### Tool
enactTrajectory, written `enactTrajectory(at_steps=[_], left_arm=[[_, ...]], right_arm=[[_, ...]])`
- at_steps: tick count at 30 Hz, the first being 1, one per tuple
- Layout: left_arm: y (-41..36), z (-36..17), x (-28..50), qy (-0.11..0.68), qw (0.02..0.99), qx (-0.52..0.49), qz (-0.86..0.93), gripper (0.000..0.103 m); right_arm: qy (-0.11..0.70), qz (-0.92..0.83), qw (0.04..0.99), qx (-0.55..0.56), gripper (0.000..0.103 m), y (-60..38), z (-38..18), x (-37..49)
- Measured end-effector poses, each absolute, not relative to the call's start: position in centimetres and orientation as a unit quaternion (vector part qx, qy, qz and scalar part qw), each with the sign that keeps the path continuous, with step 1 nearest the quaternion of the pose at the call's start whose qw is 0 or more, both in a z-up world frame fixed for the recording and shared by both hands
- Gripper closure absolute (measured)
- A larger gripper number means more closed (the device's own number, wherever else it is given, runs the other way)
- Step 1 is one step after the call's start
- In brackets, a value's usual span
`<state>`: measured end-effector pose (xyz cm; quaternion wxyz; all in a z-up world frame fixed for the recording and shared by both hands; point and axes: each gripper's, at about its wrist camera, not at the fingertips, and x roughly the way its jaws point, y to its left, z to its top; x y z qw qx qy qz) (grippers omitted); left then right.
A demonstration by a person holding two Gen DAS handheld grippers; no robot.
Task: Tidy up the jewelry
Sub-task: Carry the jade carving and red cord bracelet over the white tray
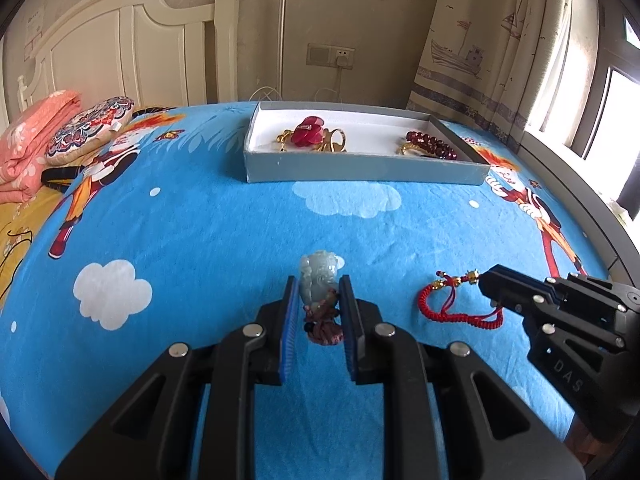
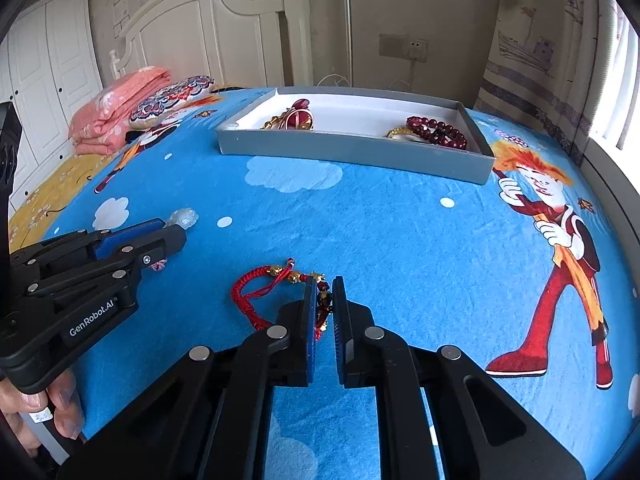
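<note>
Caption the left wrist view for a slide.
Left gripper closes on pale green jade pendant; red braided cord bracelet beside it.

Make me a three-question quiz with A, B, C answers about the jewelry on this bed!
1. Where is the red cord bracelet? A in the box; B on the sheet; C on the pillow.
2. What colour is the box outside? A grey; B pink; C green.
3. What sits between the left gripper's fingers? A a ring; B nothing; C the jade pendant.

Answers: 1 B, it lies on the blue sheet by the right gripper. 2 A, its walls are grey, white inside. 3 C, the pale green carving stands between the blue pads.
</note>
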<state>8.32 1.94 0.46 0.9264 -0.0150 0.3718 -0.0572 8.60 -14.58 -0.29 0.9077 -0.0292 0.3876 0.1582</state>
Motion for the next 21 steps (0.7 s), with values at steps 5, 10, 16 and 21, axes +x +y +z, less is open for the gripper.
enactTrajectory(at_steps=[5,10,16,21], left_arm=[[1.3,1.4,8.8,0.365,0.929,-0.006,-0.065,0.083],[0.8,2.5,9.6,0.356,0.932,0.002,-0.071,0.083],[-0.1,4.2,10.9,0.345,0.935,0.016,-0.078,0.083],[-0.3,5.4,12.2,0.337,0.938,0.023,-0.079,0.083]], right_arm=[[0.376,0.153,0.914,-0.023,0.093,-15.2,0.9,8.8],[0.363,0.146,0.920,-0.019,0.093,-15.7,2.2,9.2],[0.351,0.140,0.926,-0.020,0.093,-15.9,3.5,10.1],[0.340,0.135,0.931,-0.017,0.093,-16.3,4.7,11.2]])
